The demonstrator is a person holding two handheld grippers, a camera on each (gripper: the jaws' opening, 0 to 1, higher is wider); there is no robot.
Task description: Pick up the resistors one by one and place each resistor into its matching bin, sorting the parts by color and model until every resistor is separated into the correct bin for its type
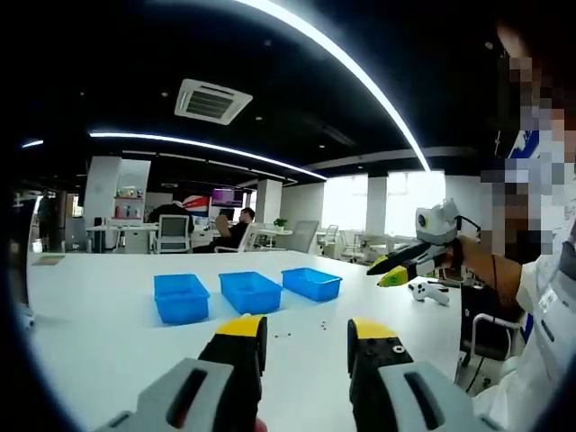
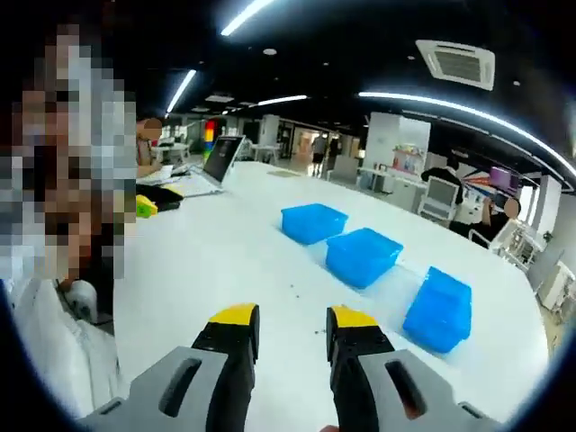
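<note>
Three blue bins stand in a row on the white table (image 1: pixel 108 333): the left bin (image 1: pixel 181 298), the middle bin (image 1: pixel 250 291) and the right bin (image 1: pixel 311 283). Tiny dark resistors (image 1: pixel 321 326) lie scattered just in front of them. My left gripper (image 1: pixel 308 333) hovers open above the near table, with nothing between its yellow-tipped jaws. My right gripper (image 1: pixel 397 273) is held in the air off to the right, beyond the bins. In the right gripper view the right gripper (image 2: pixel 293 322) is open and empty, small resistor specks (image 2: pixel 317 331) lie just past it, and the bins (image 2: pixel 363 255) run diagonally.
A person (image 1: pixel 540 297) stands at the table's right side. A white handheld controller (image 1: pixel 429 291) lies near that edge. A laptop (image 2: pixel 219 162) sits at the far end of the table (image 2: pixel 216 261). Desks, chairs and seated people are in the background.
</note>
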